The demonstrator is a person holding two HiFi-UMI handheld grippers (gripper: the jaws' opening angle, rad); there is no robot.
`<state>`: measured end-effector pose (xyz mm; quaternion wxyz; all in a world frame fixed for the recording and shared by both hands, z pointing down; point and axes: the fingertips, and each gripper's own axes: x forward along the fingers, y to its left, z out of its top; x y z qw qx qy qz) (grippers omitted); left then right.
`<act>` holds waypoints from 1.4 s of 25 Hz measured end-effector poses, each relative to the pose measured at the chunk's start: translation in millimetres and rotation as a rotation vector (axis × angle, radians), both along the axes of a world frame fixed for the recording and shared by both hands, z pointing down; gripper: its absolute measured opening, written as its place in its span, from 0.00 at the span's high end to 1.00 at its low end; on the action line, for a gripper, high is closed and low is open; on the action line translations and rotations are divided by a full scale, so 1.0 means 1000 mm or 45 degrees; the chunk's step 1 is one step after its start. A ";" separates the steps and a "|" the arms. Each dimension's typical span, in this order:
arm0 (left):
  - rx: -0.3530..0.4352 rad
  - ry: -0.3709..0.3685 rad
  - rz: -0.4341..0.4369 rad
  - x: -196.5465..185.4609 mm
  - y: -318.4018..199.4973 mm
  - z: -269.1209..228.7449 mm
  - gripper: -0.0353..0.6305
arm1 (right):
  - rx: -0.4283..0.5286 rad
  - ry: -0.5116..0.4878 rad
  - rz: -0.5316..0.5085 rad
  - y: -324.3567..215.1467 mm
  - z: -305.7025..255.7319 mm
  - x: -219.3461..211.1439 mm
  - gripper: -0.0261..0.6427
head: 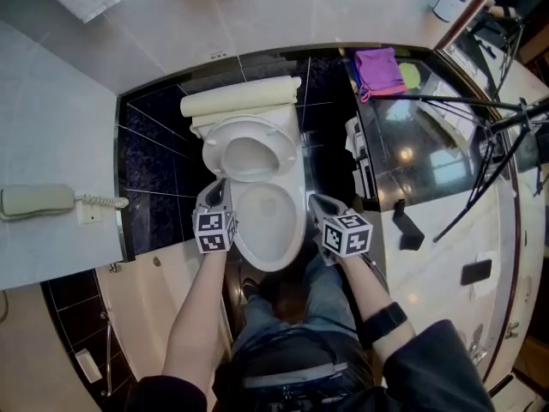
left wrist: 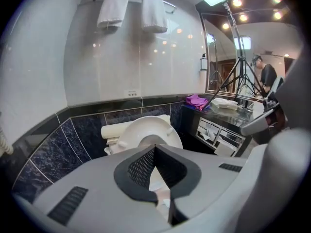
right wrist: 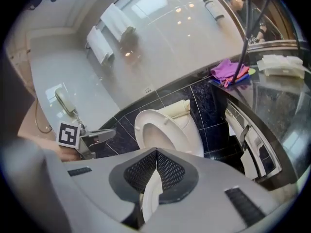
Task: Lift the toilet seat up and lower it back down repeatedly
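The toilet bowl (head: pixel 268 226) fills the middle of the head view, open and uncovered. Its lid (head: pixel 240 101) lies folded back against the dark tiled wall (head: pixel 154 144) at upper centre. Just below the lid, the toilet seat (head: pixel 249 151) stands raised and tilted back toward it, so this looks like the upper end of a lift. The seat touches neither gripper.

The left gripper (head: pixel 214 194) sits at the bowl's left edge and the right gripper (head: pixel 319 204) at its right edge, both pointing up the frame toward the seat. Each has its jaws pressed together at the tips with nothing pinched between them; the white showing in the gap behind the tips is the bowl beyond. Closed jaws probably suit the job — a ring like this can be nudged from under or over its rim with a blunt tip, with no need for a pinch.

Flanking the bowl keeps both tips within reach of the seat's front edge — likely ready to tip it back down.
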<state>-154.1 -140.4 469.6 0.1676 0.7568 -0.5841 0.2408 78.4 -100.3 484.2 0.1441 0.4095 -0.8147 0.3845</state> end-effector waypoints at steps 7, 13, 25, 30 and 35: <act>0.026 0.059 0.034 -0.011 0.061 -0.057 0.95 | 0.161 0.208 -0.119 0.027 -0.040 -0.013 0.96; 0.068 0.098 0.038 -0.020 0.111 -0.088 0.95 | 0.225 0.265 -0.128 0.050 -0.070 -0.013 0.96; 0.139 0.148 0.018 -0.049 0.189 -0.122 0.95 | 0.322 0.363 -0.112 0.101 -0.099 -0.018 0.96; 0.143 0.170 0.036 -0.053 0.199 -0.124 0.95 | 0.344 0.381 -0.095 0.121 -0.103 -0.019 0.96; 0.128 0.159 0.082 -0.048 0.209 -0.117 0.95 | 0.314 0.377 -0.059 0.142 -0.095 -0.011 0.96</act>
